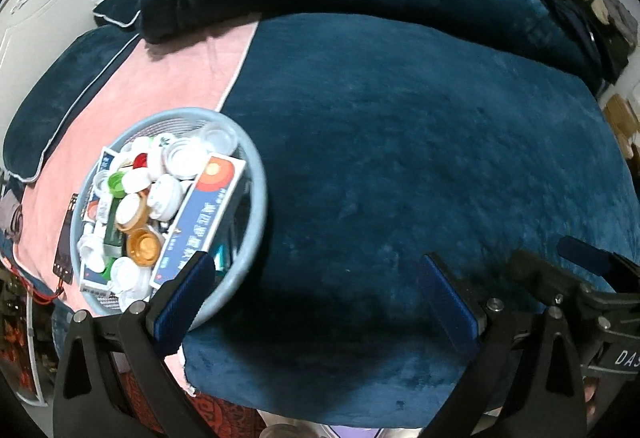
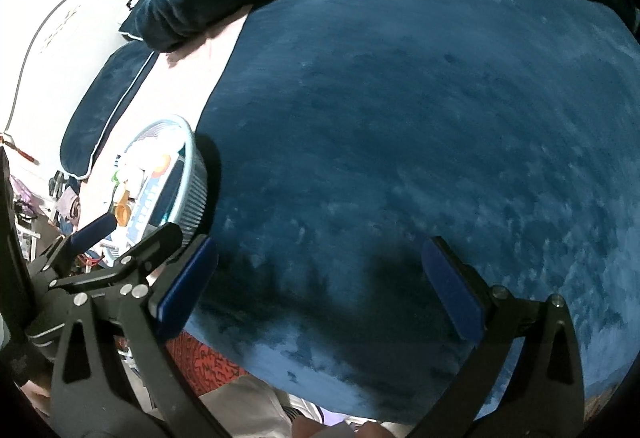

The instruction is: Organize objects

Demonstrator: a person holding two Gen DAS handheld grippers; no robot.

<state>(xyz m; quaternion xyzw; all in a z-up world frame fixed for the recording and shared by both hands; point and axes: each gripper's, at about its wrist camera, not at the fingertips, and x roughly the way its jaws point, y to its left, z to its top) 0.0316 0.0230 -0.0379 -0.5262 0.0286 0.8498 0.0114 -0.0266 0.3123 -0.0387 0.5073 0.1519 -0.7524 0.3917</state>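
- Blue basket (image 1: pixel 256 173) full of caps and boxes, on bed, off to left of both.
- Left gripper (image 1: pixel 320 302) nearer, wide open, empty.
- Right gripper (image 2: pixel 320 278) wide open, empty too.

Pale blue basket (image 1: pixel 256 173), teal blanket (image 1: pixel 400 137), pink sheet (image 1: pixel 168 77).

Black angular frames, silver screws, blue padded fingers (image 1: pixel 182 302); white "DAS" lettering.
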